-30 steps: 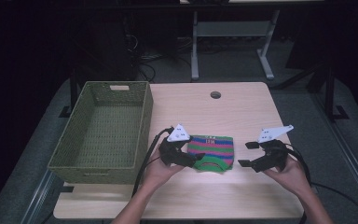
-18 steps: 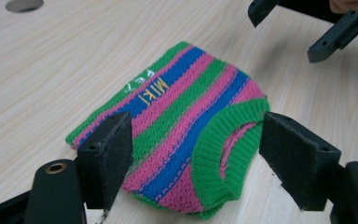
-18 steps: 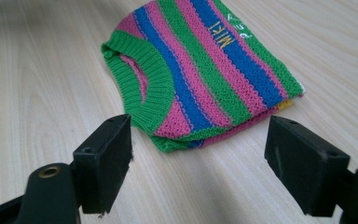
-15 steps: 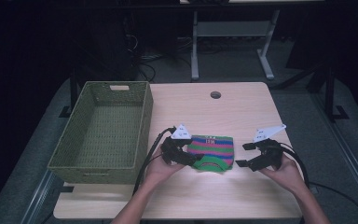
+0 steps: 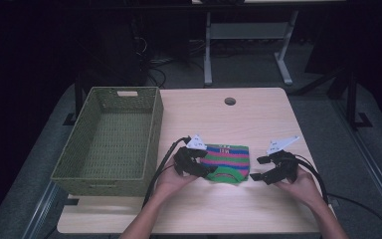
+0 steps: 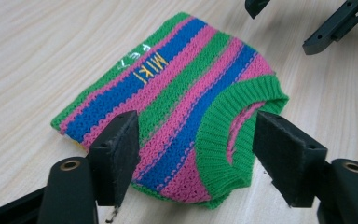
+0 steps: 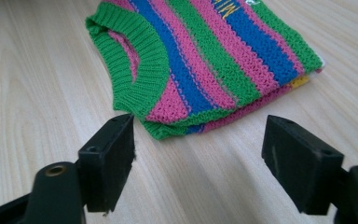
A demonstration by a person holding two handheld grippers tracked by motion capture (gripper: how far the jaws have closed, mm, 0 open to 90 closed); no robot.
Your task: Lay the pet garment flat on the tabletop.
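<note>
A small knit garment (image 5: 227, 160) with green, pink and blue stripes lies folded flat on the table, its green ribbed opening facing the person. My left gripper (image 5: 206, 169) is at its left side. In the left gripper view the jaws straddle the garment's near corner (image 6: 186, 116); they have just been closing, and the right pad (image 6: 284, 154) stands apart from the knit. My right gripper (image 5: 258, 168) is low at the garment's right side, open. Its jaws have just been closing slightly, and the garment's corner (image 7: 177, 116) lies just beyond the right gripper (image 7: 205, 163).
A green woven basket (image 5: 74, 169) stands at the table's left, close beside my left hand. A round cable hole (image 5: 230, 101) sits near the table's far edge. The right gripper's jaw tips (image 6: 326, 28) show at the top of the left gripper view.
Both grippers have sunk a little toward the tabletop and edged in on the garment from either side. The garment has not moved.
</note>
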